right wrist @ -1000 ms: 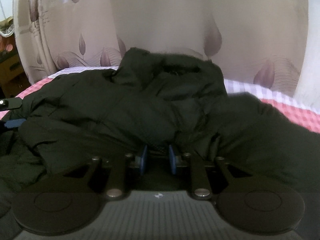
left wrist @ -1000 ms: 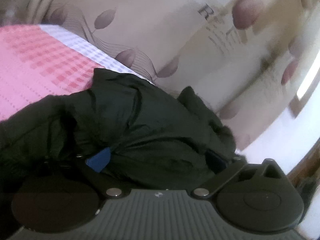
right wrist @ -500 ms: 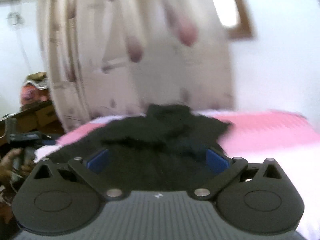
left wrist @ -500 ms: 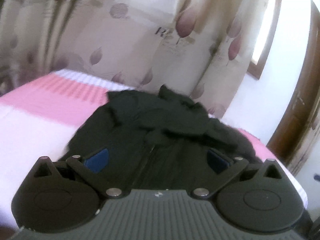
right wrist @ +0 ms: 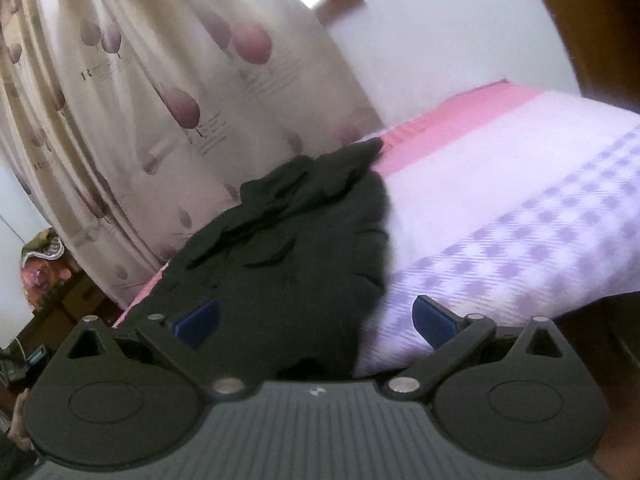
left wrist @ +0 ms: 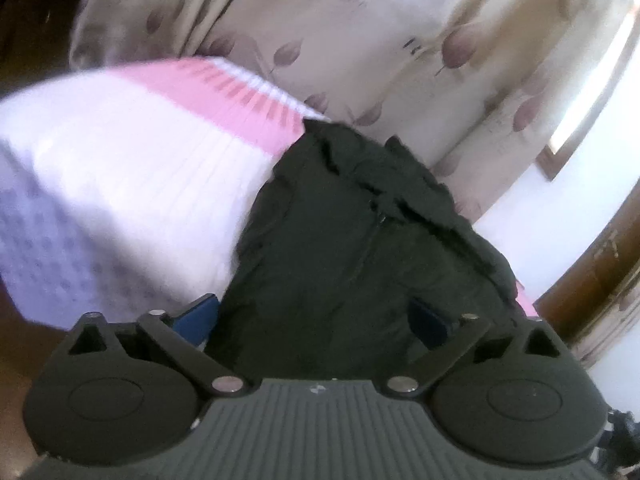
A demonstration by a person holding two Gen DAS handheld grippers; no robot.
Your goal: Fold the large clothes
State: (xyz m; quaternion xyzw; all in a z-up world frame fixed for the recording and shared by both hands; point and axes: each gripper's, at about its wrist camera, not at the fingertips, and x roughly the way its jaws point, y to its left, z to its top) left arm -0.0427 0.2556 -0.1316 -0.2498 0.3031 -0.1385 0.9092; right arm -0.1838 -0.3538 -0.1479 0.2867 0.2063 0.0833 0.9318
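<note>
A large black jacket (left wrist: 360,232) lies bunched on a bed with a pink, white and lilac checked cover (left wrist: 120,168). It also shows in the right wrist view (right wrist: 296,248), on the bed's left part by the curtain. My left gripper (left wrist: 312,320) is open and empty, held back from the jacket's near edge. My right gripper (right wrist: 316,320) is open and empty, pulled back from the bed, with the jacket's near edge between its blue pads (right wrist: 430,322).
A cream curtain with purple leaf prints (left wrist: 380,40) hangs behind the bed. A wooden door frame (left wrist: 600,272) stands at the right. Cluttered furniture (right wrist: 44,272) stands at the left in the right wrist view. The bed cover (right wrist: 520,220) spreads right of the jacket.
My right gripper let go of the jacket and opened. Both grippers pulled back and away from the jacket, which now lies further off on the bed.
</note>
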